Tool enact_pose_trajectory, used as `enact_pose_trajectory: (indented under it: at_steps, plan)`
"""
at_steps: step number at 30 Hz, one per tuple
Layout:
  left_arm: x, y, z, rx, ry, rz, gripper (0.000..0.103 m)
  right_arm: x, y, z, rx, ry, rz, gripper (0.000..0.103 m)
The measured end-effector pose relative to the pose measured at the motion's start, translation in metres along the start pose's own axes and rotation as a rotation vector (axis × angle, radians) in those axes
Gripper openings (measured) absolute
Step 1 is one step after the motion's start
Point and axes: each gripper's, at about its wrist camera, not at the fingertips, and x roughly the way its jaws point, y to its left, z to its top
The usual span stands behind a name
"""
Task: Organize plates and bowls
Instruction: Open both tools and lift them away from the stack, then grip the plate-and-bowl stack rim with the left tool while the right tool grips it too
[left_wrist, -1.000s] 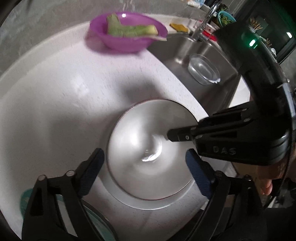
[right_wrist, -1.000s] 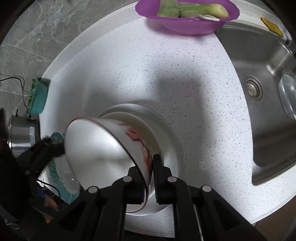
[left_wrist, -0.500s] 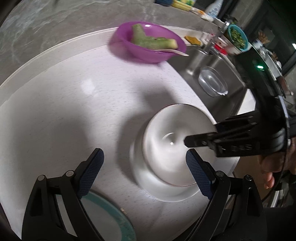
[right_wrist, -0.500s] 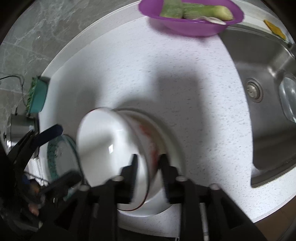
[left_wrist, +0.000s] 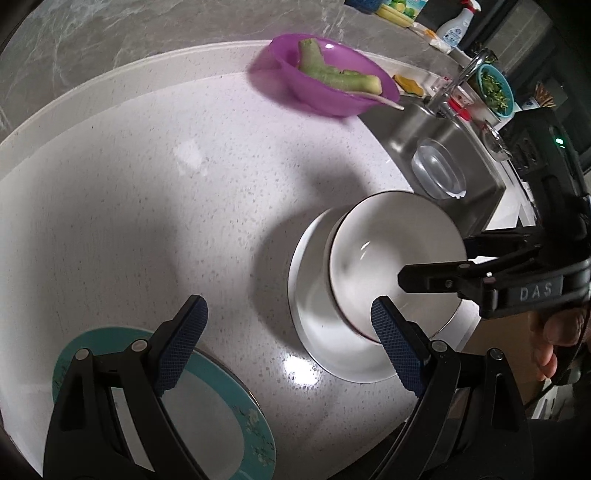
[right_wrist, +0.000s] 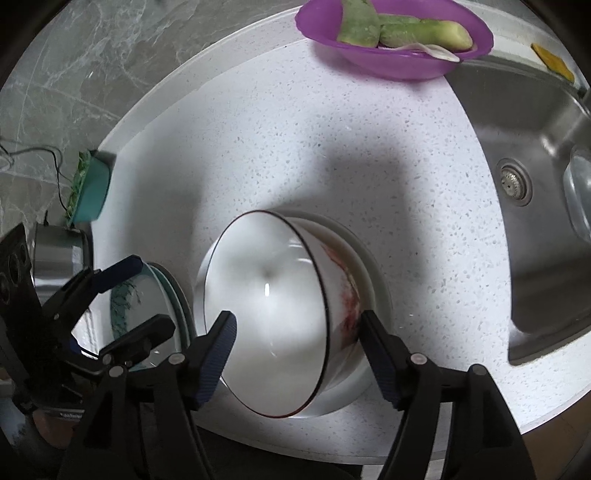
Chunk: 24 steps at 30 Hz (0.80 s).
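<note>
A white bowl with a dark rim and red pattern sits tilted on a white plate near the counter's front edge; bowl and plate also show in the left wrist view. My right gripper is open, its fingers apart on either side of the bowl's near rim; in the left wrist view it reaches in from the right. My left gripper is open and empty, above a teal-rimmed plate, left of the bowl.
A purple bowl of green vegetable pieces stands at the back by the steel sink, which holds a clear glass bowl. A teal container and a steel pot sit at the left.
My right gripper opened and let go of the white bowl, which now rests on the white plate. My left gripper drew back to the left, over the teal plate.
</note>
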Motion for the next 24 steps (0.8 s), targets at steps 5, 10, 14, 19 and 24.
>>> enact_pose_trajectory:
  at_steps: [5, 10, 14, 19, 24]
  plan:
    - [0.004, -0.002, -0.004, -0.005, 0.006, -0.008, 0.090, 0.006, 0.022, -0.003, -0.125, -0.010, -0.139, 0.075]
    - [0.002, -0.002, -0.009, -0.006, 0.011, -0.001, 0.090, 0.013, 0.045, -0.009, -0.274, -0.029, -0.317, 0.078]
    - [0.001, -0.003, -0.012, 0.003, 0.018, -0.003, 0.090, 0.016, 0.042, -0.011, -0.286, -0.026, -0.309, 0.079]
    - [0.003, -0.005, -0.010, 0.067, 0.060, 0.016, 0.090, -0.012, 0.030, -0.014, -0.221, -0.096, -0.197, 0.079]
    - [0.008, 0.002, -0.004, 0.120, 0.116, 0.074, 0.090, -0.072, -0.014, -0.031, -0.070, -0.290, -0.056, 0.079]
